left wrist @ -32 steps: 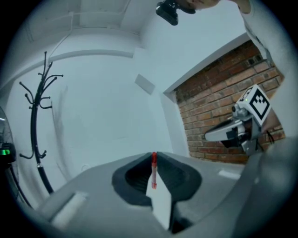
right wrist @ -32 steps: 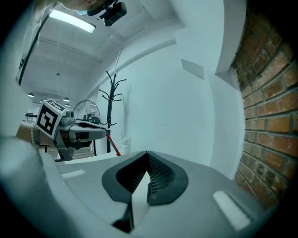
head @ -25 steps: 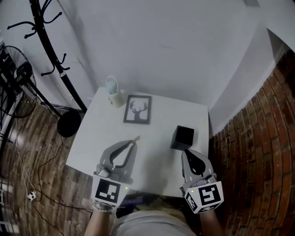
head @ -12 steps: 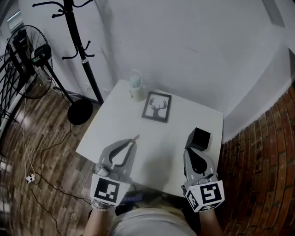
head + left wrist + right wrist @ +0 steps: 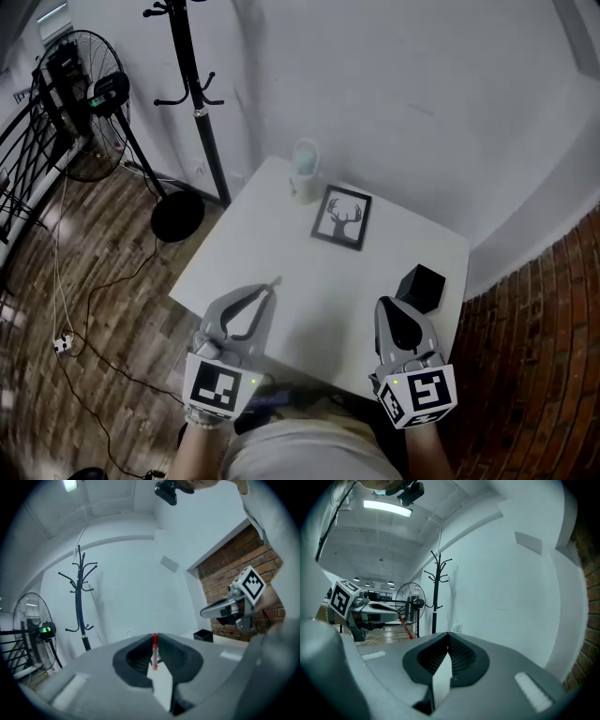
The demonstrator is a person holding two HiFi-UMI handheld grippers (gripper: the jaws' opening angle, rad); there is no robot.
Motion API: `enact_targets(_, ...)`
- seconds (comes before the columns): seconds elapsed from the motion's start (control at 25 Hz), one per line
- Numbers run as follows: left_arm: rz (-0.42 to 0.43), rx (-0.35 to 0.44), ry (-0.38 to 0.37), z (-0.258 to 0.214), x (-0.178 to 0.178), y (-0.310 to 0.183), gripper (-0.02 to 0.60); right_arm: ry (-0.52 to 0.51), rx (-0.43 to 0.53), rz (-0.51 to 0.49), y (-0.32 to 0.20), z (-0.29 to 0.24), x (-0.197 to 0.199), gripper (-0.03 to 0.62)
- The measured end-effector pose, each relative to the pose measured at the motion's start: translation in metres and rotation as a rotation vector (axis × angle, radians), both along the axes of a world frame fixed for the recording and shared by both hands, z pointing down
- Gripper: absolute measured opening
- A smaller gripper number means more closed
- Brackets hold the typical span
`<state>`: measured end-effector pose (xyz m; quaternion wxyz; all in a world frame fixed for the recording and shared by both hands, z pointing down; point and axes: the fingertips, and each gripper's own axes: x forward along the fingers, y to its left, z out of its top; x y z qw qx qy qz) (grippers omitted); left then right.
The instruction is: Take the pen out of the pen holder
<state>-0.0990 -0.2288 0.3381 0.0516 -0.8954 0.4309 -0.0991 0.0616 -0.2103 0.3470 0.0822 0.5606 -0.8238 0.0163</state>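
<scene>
While the left gripper (image 5: 265,292) is pinching the red pen (image 5: 154,649) at its jaw tips above the white bench (image 5: 277,239), the right gripper (image 5: 392,307) is hanging closed and empty just beside the black pen holder (image 5: 420,288) standing on it.

White square table (image 5: 281,244) stands in a corner, with a plain white wall (image 5: 422,84) behind it and a red brick wall (image 5: 553,319) to its right. Floor (image 5: 84,272) is dark wood plank, with loose cables (image 5: 58,309) lying on it. Black coat stand (image 5: 200,112) and black pedestal fan (image 5: 80,98) stand left of the table; a ceiling strip light (image 5: 388,508) is lit.
</scene>
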Motion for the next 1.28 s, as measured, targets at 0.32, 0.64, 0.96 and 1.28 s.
enact_targets(0.32, -0.017, -0.002, -0.001, 0.003, -0.010, 0.002, 0.026, 0.007, 0.000, -0.021, -0.001, 0.001, -0.011, 0.003)
enact_targets(0.64, -0.007, -0.003, -0.001, 0.004, -0.008, 0.001, 0.026, 0.013, -0.005, -0.025, 0.000, 0.001, -0.013, 0.003)
enact_targets(0.96, 0.001, -0.004, -0.002, 0.004, -0.005, 0.000, 0.026, 0.020, -0.006, -0.023, -0.001, 0.001, -0.011, 0.004)
enact_targets(1.28, 0.009, -0.008, -0.001, 0.005, -0.002, 0.000, 0.026, 0.029, -0.007, -0.022, 0.000, 0.001, -0.010, 0.003)
